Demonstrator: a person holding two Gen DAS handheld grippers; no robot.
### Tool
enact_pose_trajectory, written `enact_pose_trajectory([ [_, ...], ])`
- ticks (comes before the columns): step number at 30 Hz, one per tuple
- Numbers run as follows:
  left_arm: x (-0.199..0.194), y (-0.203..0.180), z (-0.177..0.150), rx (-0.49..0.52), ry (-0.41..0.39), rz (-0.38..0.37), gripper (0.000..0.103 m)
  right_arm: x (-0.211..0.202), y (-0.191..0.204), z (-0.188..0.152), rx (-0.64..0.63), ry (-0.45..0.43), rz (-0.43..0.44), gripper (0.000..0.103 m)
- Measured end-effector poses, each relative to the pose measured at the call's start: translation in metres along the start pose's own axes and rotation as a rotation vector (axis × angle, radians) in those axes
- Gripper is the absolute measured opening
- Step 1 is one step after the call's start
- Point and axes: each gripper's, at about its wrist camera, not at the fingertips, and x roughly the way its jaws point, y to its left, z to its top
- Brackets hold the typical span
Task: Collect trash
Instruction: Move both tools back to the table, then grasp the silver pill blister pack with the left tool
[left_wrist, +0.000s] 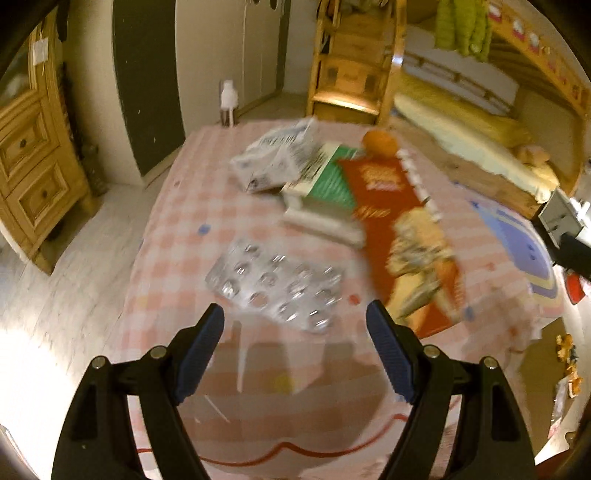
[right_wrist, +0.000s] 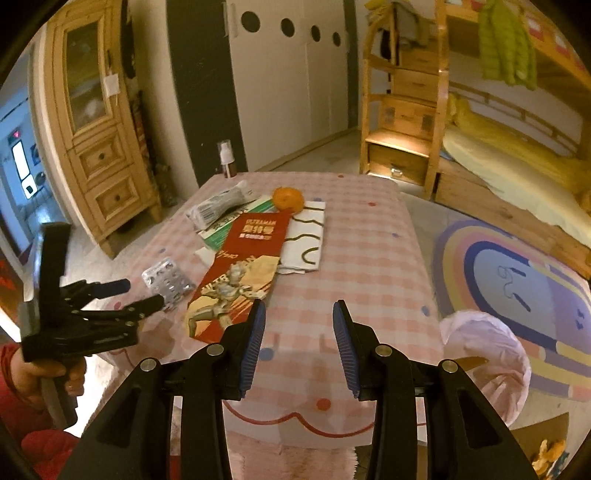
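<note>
The surface (right_wrist: 369, 240) in front of you, under its pink checked cloth, carries everything loose, and to its right at the edge hangs a white bag-lined bin (right_wrist: 487, 354), probably where the trash is meant to go.

Your biggest risk is picking the wrong thing. The red Ultraman booklet (right_wrist: 240, 273) lies long across the middle, overlapping a green-and-white box (left_wrist: 325, 184) and a white sheet with dark squiggles (right_wrist: 306, 240); none of these is clearly rubbish, so a careless sweep could drag them along.

Your left gripper (left_wrist: 295, 325) has its jaws wide apart with nothing between them, pointing down at the silver blister pack (left_wrist: 277, 284), which lies flat near the front left of the surface, just beside the booklet's lower end. The pack looks emptied, its foil pockets crumpled and shiny. It is thin and lies flush on the cloth, so the jaws may slide over it or pinch the cloth up with it. The left view is blurred, so I would judge the approach too fast for a thin target.

Your right gripper (right_wrist: 299, 332) holds its jaws partly apart, clamped on nothing, over bare cloth.

Farther back, a crumpled printed wrapper (right_wrist: 218, 208) rests against the box, and an orange fruit (right_wrist: 288, 199) sits just behind the booklet's top; a knock could roll it off.
</note>
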Motion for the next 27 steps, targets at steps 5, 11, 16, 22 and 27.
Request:
enact_pose_trajectory([
  [5,0.019,0.004,-0.007,0.038,0.044,0.066,0.077,-0.002,0.0,-0.001,0.0,0.004,-0.01,0.041],
  [11,0.011,0.032,-0.015,-0.013,0.046,0.086,0.077,0.002,-0.002,-0.002,0.006,0.016,-0.011,0.041],
  [16,0.008,0.062,-0.015,-0.087,0.046,0.145,0.077,0.007,0.003,-0.002,-0.006,0.025,0.007,0.041],
  [22,-0.004,0.067,-0.011,-0.109,-0.001,0.096,0.077,0.008,0.005,-0.002,-0.011,0.023,0.011,0.042],
  [27,-0.002,0.037,-0.009,-0.042,-0.008,0.023,0.077,0.008,0.004,-0.002,-0.004,0.027,0.007,0.042],
])
